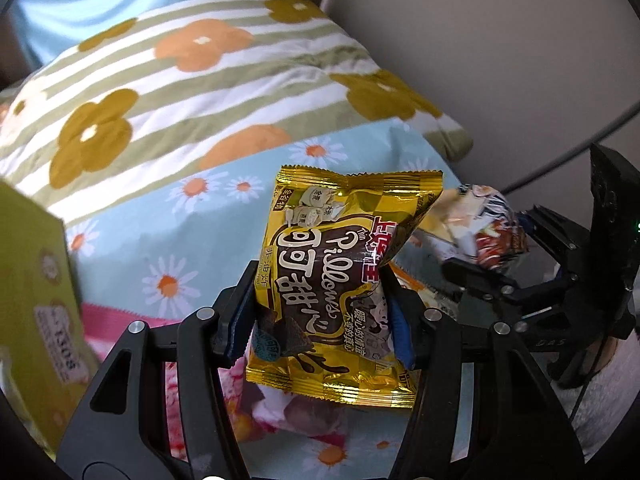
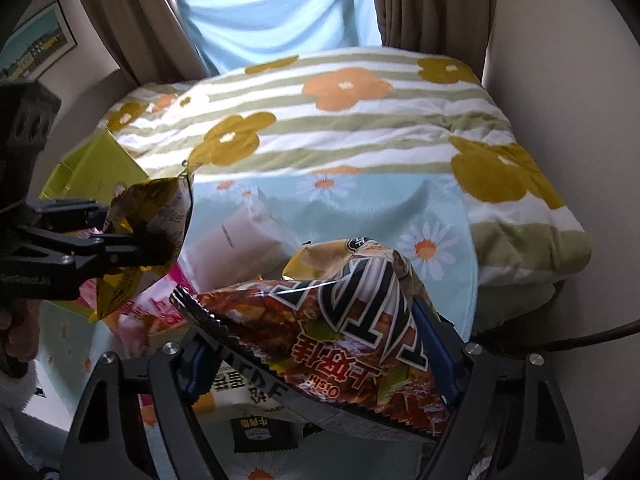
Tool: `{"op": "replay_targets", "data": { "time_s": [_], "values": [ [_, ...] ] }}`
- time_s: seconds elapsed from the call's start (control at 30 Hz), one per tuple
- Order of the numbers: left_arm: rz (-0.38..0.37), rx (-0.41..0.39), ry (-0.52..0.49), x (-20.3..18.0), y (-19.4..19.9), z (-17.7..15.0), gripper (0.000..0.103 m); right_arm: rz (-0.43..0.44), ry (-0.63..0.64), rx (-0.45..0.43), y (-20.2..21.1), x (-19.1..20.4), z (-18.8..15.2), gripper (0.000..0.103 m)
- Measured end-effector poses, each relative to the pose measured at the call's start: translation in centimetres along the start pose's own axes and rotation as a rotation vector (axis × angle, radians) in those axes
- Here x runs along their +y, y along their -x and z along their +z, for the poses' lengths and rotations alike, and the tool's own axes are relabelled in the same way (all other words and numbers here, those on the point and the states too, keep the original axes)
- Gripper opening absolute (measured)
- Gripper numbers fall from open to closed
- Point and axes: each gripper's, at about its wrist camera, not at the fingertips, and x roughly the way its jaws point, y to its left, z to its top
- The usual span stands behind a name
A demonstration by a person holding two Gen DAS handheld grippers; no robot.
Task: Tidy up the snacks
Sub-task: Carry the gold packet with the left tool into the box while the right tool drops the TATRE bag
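Observation:
My left gripper (image 1: 320, 316) is shut on a gold cocoa-pillow snack bag (image 1: 340, 240), which hangs clear of the bed. The right wrist view shows that same gripper (image 2: 160, 240) at the left with the gold bag (image 2: 148, 216) crumpled in it. My right gripper (image 2: 316, 352) is shut on a red and white chip bag (image 2: 340, 332), with the blue pads pressing its sides. From the left wrist view, the right gripper (image 1: 476, 268) sits to the right with the chip bag (image 1: 492, 224) in it. More snack packets (image 2: 236, 248) lie piled on the daisy sheet (image 2: 432, 208) beneath both grippers.
A green cardboard box (image 1: 36, 280) stands at the left, also seen as the green box (image 2: 100, 168). A folded striped flower blanket (image 2: 340, 128) fills the far side of the bed. A wall (image 1: 500, 60) and a black cable (image 2: 560, 340) are on the right.

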Motion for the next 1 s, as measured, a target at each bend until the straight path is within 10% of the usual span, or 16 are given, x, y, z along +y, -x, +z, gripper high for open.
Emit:
{"op": "replay_targets", "data": {
  "time_s": [0.53,1.0],
  "values": [
    [0.095,-0.261,0.145,4.9,14.2,-2.6,0.052,0.055,0.159,-0.168,7.7,8.5,5.9,0.08],
    [0.206,-0.316,0.378,23.4,24.2,-8.3,0.052,0.141,0.249,-0.202,5.4,26.2,10.4,0.081]
  ]
}}
